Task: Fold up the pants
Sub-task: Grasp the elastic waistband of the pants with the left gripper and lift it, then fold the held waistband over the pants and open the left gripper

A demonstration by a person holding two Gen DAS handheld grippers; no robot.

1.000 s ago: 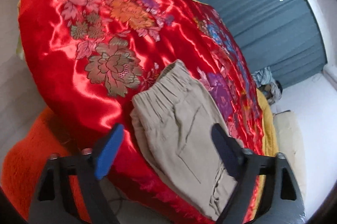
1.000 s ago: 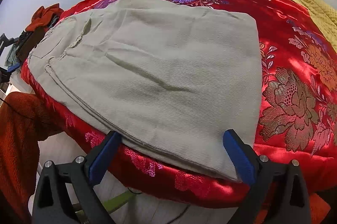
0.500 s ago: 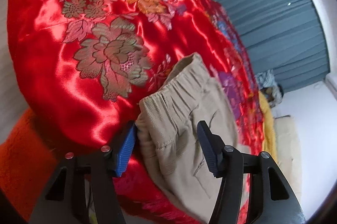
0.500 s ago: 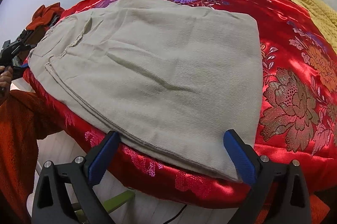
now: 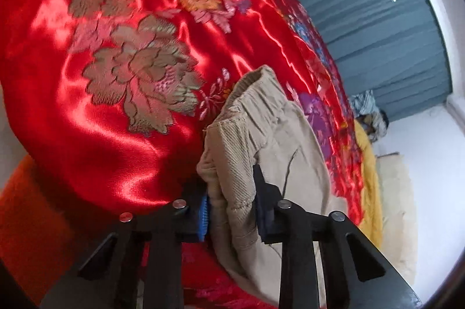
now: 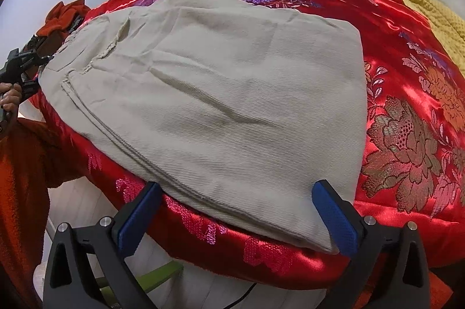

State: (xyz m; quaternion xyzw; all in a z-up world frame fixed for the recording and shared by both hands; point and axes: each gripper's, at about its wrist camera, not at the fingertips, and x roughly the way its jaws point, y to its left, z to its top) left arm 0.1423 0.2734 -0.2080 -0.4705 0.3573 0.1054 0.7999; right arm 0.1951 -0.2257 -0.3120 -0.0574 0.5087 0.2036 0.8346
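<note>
Soft beige corduroy pants (image 6: 221, 105) lying on shiny red flowered bedspread (image 6: 407, 117), waistband corner at 6 o'clock pinched in left gripper (image 5: 231, 207), right gripper (image 6: 235, 219) spread wide, could slip off slick cloth if tugged

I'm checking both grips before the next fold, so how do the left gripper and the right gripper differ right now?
The left gripper is shut on the pants, bunching a corner at the waistband end; the right gripper is open, its fingers spread on either side of the opposite end. The left gripper holds cloth raised off the red quilt; by the right gripper the cloth lies flat. Both have blue pads.
</note>
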